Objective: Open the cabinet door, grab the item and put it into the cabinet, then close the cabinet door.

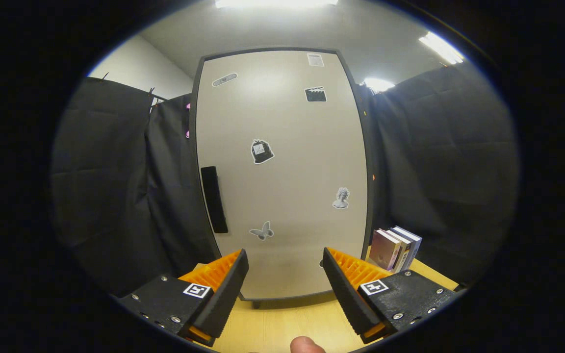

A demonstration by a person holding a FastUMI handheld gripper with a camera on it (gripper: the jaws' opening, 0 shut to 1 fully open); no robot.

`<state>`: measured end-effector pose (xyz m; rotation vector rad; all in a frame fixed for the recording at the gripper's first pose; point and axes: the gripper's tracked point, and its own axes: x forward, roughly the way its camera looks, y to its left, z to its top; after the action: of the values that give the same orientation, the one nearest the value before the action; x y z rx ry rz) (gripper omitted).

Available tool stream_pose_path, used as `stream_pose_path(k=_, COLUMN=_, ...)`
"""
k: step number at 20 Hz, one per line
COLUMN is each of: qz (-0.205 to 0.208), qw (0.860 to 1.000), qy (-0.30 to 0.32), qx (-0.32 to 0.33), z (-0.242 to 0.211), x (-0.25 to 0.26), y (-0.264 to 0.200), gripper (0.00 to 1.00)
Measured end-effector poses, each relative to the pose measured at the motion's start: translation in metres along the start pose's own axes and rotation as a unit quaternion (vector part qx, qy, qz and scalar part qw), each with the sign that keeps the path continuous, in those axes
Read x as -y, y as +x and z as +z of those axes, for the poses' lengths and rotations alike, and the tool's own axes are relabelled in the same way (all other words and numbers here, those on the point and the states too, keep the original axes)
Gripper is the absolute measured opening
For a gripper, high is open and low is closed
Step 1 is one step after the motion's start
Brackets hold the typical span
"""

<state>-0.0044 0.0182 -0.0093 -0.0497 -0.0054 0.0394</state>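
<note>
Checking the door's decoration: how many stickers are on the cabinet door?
6 on the cabinet door: paper label and bandage up top, clapperboard, tag mid-door, bust, butterfly low. The open gripper may hide another.

Cabinet door (282, 171) shut, interior hidden; stickers (262, 151) too small to read; fingertip (306, 345) cut off at bottom centre; books (394, 247) partly behind the right finger
</note>
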Motion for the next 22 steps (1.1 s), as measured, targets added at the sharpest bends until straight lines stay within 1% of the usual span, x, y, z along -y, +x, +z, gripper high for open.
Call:
stream_pose_path(k=3, qz=-0.004, qw=1.000, qy=-0.001, qx=-0.005, z=-0.006, x=0.003, y=0.004, gripper=0.95)
stream_pose_path(k=10, qz=-0.009, qw=1.000, qy=0.000, qx=-0.009, z=-0.006, x=0.002, y=0.011, gripper=0.95)
stream_pose_path(k=13, qz=-0.008, qw=1.000, qy=0.000, qx=-0.015, z=-0.008, x=0.000, y=0.021, gripper=0.95)
stream_pose_path(k=18, qz=0.016, qw=1.000, qy=0.002, qx=-0.020, z=-0.004, x=-0.032, y=0.040, gripper=0.95)
stream_pose_path(k=20, qz=0.040, qw=0.999, qy=0.007, qx=-0.017, z=0.001, x=-0.056, y=0.045, gripper=0.95)
stream_pose_path(k=22, qz=0.050, qw=0.999, qy=0.007, qx=-0.009, z=0.009, x=-0.074, y=0.055, gripper=0.95)
